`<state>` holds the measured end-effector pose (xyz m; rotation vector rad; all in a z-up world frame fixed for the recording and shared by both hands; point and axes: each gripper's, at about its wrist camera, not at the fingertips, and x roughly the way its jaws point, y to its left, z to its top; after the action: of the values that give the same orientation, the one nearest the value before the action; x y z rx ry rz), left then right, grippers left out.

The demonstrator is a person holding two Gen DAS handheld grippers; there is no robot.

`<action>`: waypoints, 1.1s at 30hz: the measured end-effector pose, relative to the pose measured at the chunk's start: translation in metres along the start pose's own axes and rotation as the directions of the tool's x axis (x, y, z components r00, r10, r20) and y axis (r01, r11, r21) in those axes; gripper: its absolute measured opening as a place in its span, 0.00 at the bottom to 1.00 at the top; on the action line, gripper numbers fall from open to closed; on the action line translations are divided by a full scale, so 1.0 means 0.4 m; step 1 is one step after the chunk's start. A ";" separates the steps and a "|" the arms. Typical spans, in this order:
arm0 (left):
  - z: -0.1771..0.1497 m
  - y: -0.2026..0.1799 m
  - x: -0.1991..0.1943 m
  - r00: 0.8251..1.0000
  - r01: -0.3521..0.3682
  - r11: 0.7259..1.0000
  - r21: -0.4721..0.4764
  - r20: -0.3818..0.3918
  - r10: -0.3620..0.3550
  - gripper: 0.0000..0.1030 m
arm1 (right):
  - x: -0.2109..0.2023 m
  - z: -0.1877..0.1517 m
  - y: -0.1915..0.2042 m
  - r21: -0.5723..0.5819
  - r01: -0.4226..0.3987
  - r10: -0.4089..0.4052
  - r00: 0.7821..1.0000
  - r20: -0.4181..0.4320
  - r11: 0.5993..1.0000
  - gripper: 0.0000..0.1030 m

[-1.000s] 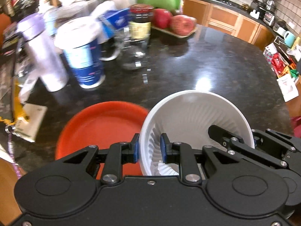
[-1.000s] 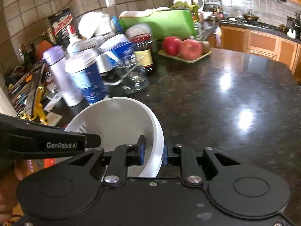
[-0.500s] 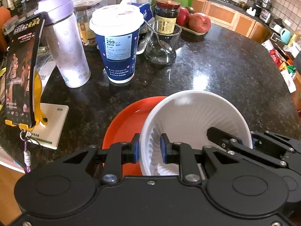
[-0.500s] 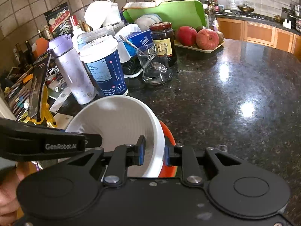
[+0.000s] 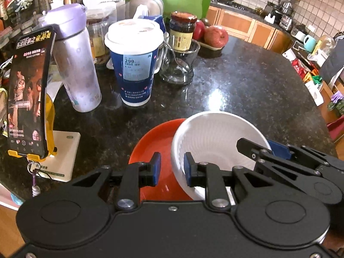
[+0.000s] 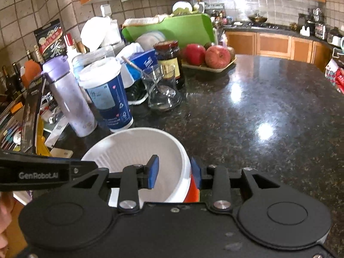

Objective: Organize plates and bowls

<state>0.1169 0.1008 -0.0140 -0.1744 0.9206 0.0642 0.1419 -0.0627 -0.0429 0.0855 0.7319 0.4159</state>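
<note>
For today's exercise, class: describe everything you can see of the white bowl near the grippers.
The white bowl is round and deep, glossy like glazed ceramic, with fine ribs fanning around its inner wall. It looks empty. It sits upright on the orange plate, overlapping its right side. Each gripper's blue pads straddle a rim edge with gaps showing; both jaws have just been opening, so nothing grips it.

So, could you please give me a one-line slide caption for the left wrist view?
Left gripper and right gripper, jaws just opened, straddle the white bowl's rim above an orange plate.
</note>
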 end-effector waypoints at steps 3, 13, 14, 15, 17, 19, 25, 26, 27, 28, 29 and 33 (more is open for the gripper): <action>0.001 0.001 -0.016 1.000 0.003 1.000 0.002 0.021 -0.003 0.30 | -0.017 0.004 -0.004 0.012 0.021 -0.022 0.999 0.031 1.000 0.35; -0.030 -0.018 -0.072 0.995 -0.010 0.999 0.032 0.102 0.006 0.30 | -0.138 -0.013 -0.014 0.060 0.088 -0.097 0.984 0.150 0.994 0.35; -0.038 -0.022 -0.077 0.994 -0.014 0.999 0.039 0.111 0.010 0.30 | -0.152 -0.021 -0.013 0.064 0.096 -0.105 0.982 0.159 0.993 0.35; -0.044 -0.027 -0.080 0.993 -0.018 0.999 0.045 0.118 0.013 0.30 | -0.163 -0.028 -0.012 0.066 0.102 -0.112 0.979 0.168 0.993 0.35; -0.055 -0.036 -0.088 0.991 -0.026 0.998 0.062 0.133 0.018 0.30 | -0.191 -0.051 -0.011 0.071 0.117 -0.128 0.974 0.185 0.991 0.35; -0.070 -0.047 -0.095 0.988 -0.039 0.996 0.075 0.152 0.027 0.30 | -0.216 -0.074 -0.009 0.077 0.129 -0.142 0.970 0.198 0.989 0.35; -0.113 -0.076 -0.103 0.980 -0.064 0.992 0.106 0.195 0.043 0.30 | -0.271 -0.145 0.003 0.078 0.179 -0.192 0.956 0.223 0.981 0.35; -0.119 -0.080 -0.104 0.980 -0.062 0.992 0.111 0.196 0.039 0.30 | -0.278 -0.156 0.005 0.077 0.184 -0.197 0.955 0.223 0.980 0.35; -0.124 -0.084 -0.104 0.980 -0.059 0.992 0.116 0.196 0.035 0.30 | -0.283 -0.166 0.008 0.077 0.191 -0.203 0.954 0.222 0.979 0.35; -0.129 -0.087 -0.105 0.980 -0.055 0.991 0.119 0.197 0.031 0.30 | -0.290 -0.176 0.008 0.079 0.197 -0.210 0.953 0.220 0.977 0.35; -0.134 -0.091 -0.106 0.980 -0.053 0.991 0.121 0.197 0.028 0.30 | -0.293 -0.183 0.007 0.082 0.203 -0.216 0.952 0.217 0.976 0.35; -0.149 -0.103 -0.107 0.978 -0.055 0.991 0.122 0.206 0.029 0.30 | -0.303 -0.213 0.000 0.100 0.212 -0.228 0.954 0.196 0.972 0.35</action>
<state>0.0495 0.0504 -0.0100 -0.0292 0.7212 0.0613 0.0045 -0.1165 -0.0296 0.1172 0.5447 0.1612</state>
